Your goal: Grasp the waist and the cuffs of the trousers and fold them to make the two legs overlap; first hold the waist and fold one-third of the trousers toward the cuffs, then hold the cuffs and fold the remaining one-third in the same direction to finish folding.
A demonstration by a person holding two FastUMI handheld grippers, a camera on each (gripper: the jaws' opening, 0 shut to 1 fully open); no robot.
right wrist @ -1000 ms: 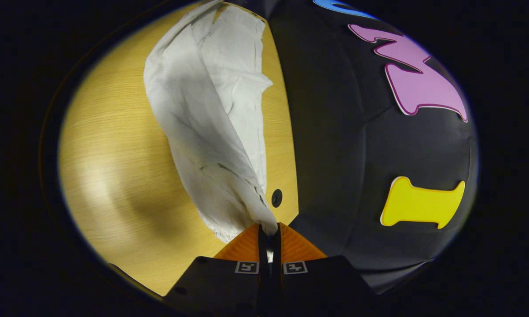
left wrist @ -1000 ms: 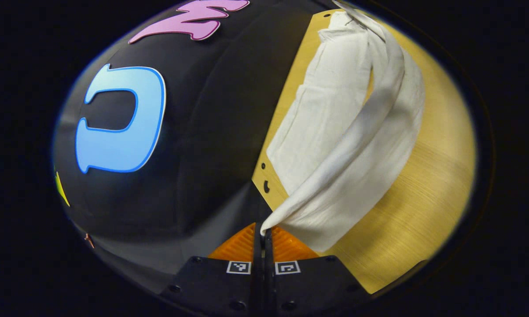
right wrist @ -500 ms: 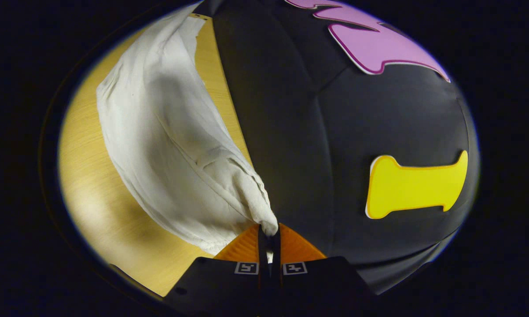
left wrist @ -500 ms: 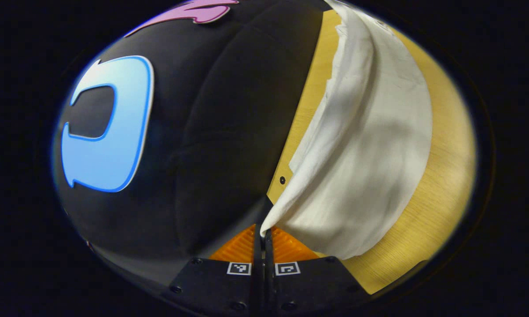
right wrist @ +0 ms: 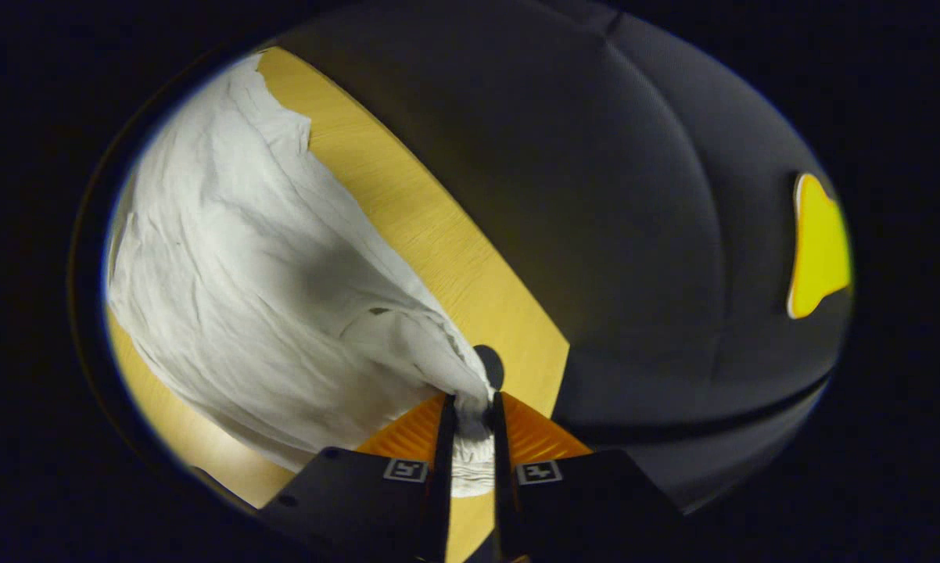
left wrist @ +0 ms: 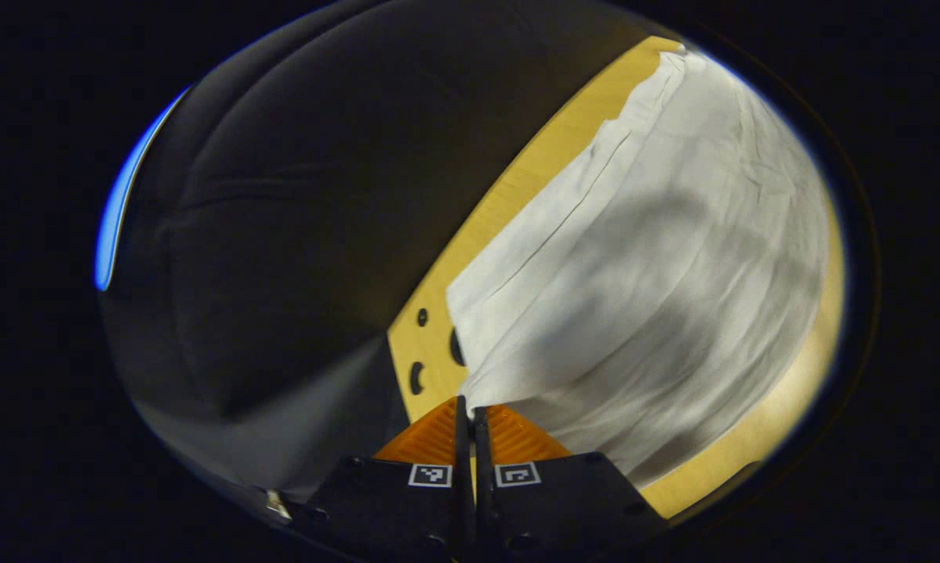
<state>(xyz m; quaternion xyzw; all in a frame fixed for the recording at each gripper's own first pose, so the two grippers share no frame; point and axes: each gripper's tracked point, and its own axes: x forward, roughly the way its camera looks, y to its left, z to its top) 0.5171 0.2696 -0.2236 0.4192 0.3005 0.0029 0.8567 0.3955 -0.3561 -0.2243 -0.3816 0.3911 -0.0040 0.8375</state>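
While both the left gripper [left wrist: 465, 407] and right gripper [right wrist: 470, 407] stay clamped on the trousers [left wrist: 658, 274], lower evenly toward two o'clock, keeping table [right wrist: 431, 227]-side edges aligned

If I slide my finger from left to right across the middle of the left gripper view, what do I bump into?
Black cloth wall → a strip of bare wooden table → the white trousers lying on it → a thin sliver of table again at the far right edge.
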